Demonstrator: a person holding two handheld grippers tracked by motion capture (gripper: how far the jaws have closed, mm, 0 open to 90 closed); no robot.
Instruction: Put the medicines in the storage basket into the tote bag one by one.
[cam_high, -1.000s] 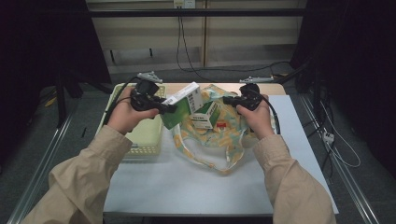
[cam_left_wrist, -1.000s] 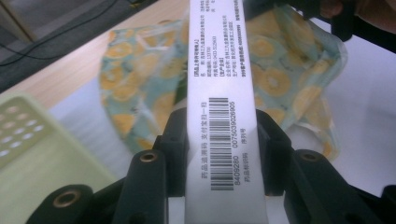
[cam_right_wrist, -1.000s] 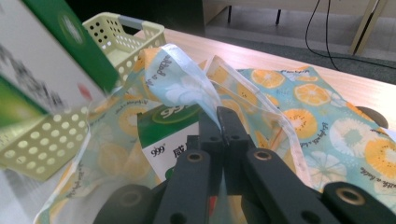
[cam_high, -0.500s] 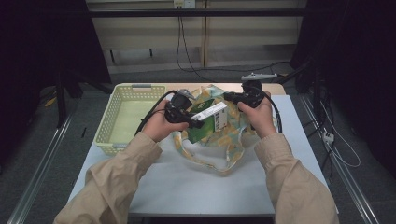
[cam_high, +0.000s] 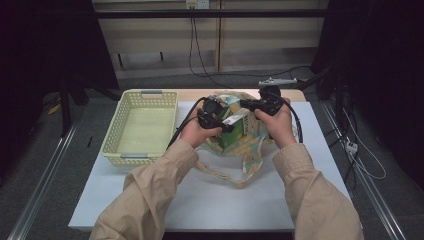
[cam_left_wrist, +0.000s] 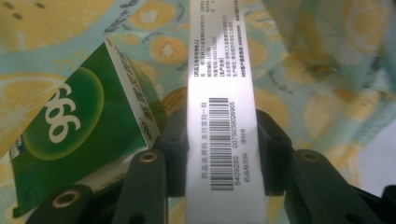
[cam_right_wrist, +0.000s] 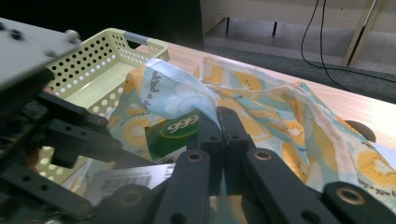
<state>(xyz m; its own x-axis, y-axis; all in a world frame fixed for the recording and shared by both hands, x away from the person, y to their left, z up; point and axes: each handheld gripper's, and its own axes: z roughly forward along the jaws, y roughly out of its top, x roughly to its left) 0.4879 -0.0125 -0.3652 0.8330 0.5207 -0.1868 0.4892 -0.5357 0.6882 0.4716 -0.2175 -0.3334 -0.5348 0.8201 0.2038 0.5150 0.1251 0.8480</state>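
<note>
A lemon-print cloth bag (cam_high: 252, 150) lies in the middle of the white table (cam_high: 215, 200). A green box marked 999 (cam_high: 231, 139) stands in its mouth. My left gripper (cam_high: 227, 124) is shut on a long white box (cam_high: 234, 120) and holds it over the bag's opening beside the green box. In the left gripper view the jaws clamp the white box with a barcode (cam_left_wrist: 219, 116), the green box (cam_left_wrist: 70, 135) to its left and bag cloth (cam_left_wrist: 327, 70) behind. My right gripper (cam_high: 246, 104) is shut on the bag's rim; its jaws (cam_right_wrist: 219, 119) pinch the cloth (cam_right_wrist: 182, 93) and hold it up.
A pale yellow perforated basket (cam_high: 115, 130) stands on the table's left side, empty as far as I see; it also appears as the basket (cam_right_wrist: 102, 70) in the right gripper view. Black cables trail from both grippers. Dark floor and rails surround the table.
My left hand has carried the white box from above the basket rightward and down into the bag's mouth. The right gripper has kept its hold on the bag's rim in place.
</note>
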